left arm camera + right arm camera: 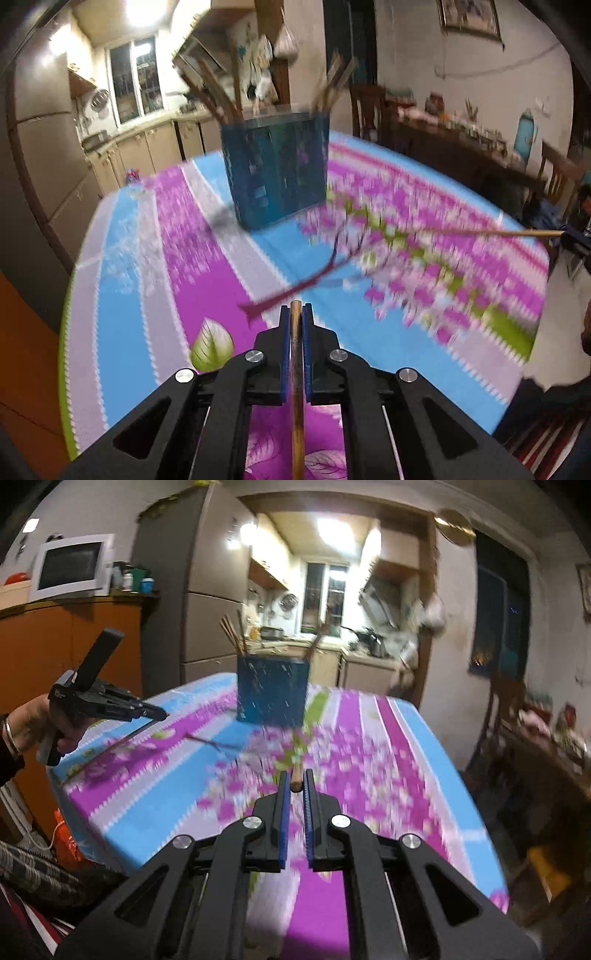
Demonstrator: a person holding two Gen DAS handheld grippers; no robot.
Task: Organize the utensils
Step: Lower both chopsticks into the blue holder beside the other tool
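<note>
My left gripper (295, 312) is pressed together on a brown chopstick (295, 387) that runs back between the pads toward the camera, its tip just past the fingertips. My right gripper (294, 781) pinches a second chopstick (294, 783) near its end, only a stub showing between the fingertips; in the left wrist view that stick (491, 232) stretches in from 3 o'clock.

The blue holder (275, 170) stands at 12 o'clock on the floral tablecloth (177, 258), well apart from both grippers, with several sticks (218, 96) already leaning out of it.

The risks, as I judge them: the right grip is so close to the stick's end that the long free part could swing or slip out. The sticks fanned across the holder's mouth could block an incoming tip or be knocked out. A hard push against the rim might tip the holder. With both sticks heading for one opening, they could cross.

A dark smudge (221, 219) lies beside the holder's base at 10 o'clock, too blurred to identify.
</note>
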